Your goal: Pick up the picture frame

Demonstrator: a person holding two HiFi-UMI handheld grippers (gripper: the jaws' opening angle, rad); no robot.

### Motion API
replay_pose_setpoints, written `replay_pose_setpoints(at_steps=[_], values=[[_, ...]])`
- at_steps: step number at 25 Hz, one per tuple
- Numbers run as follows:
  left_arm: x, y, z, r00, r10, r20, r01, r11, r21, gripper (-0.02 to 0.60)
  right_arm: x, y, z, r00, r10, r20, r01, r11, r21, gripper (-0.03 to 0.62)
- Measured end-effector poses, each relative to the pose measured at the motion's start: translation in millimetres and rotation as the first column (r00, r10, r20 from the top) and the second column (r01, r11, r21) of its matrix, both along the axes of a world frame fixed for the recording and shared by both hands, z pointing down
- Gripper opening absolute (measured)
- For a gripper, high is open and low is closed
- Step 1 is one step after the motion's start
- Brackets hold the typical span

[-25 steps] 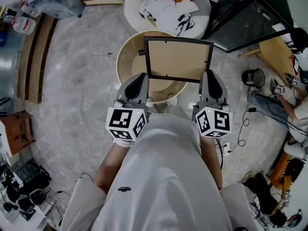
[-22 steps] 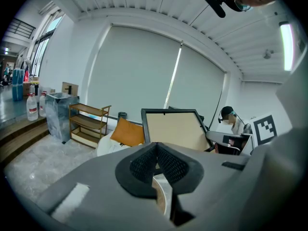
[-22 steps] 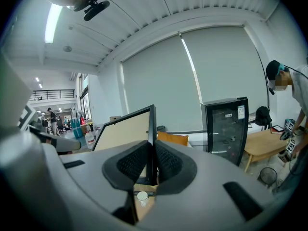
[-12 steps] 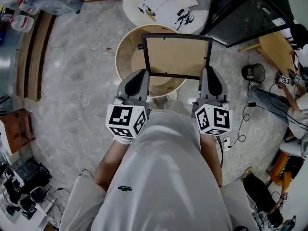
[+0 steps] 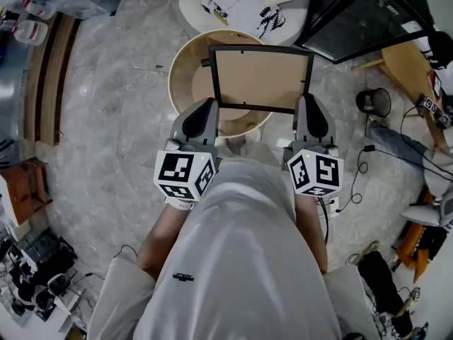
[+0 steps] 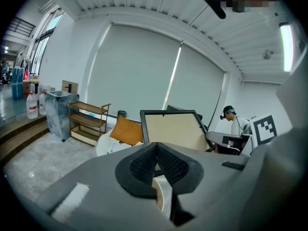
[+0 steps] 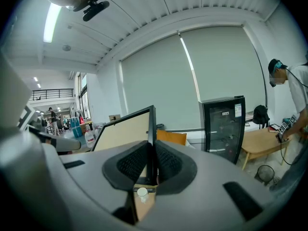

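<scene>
The picture frame is black-rimmed with a tan backing, and I hold it up over the round wooden table. My left gripper is shut on its lower left corner. My right gripper is shut on its right edge near the bottom. In the left gripper view the picture frame rises beyond the closed left gripper. In the right gripper view the picture frame's black edge runs straight between the pads of the right gripper. The frame's near edge is partly hidden by the gripper bodies.
A white armchair with printed cushions stands beyond the table. A black glass-door cabinet is at the upper right, with a small bin, cables and a wooden table near it. A person works at the far right.
Both grippers keep their hold on the frame and barely move. The head view has shifted a little, so the table and frame sit slightly higher in the picture.
</scene>
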State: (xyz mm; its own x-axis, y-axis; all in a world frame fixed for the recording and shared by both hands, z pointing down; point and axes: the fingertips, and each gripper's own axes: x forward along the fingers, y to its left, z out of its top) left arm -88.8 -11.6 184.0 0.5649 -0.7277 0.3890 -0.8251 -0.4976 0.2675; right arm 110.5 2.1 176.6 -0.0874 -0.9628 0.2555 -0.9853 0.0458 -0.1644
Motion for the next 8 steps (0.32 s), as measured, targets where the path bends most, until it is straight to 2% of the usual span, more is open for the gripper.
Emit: replay_pose_setpoints(at_steps=[8], values=[[4.2, -2.7, 3.1, 1.000, -0.001, 0.002, 0.001, 1.000, -0.007, 0.005, 4.2, -1.3, 5.7, 1.000, 0.000, 0.001, 0.000, 1.000, -0.014, 0.040]])
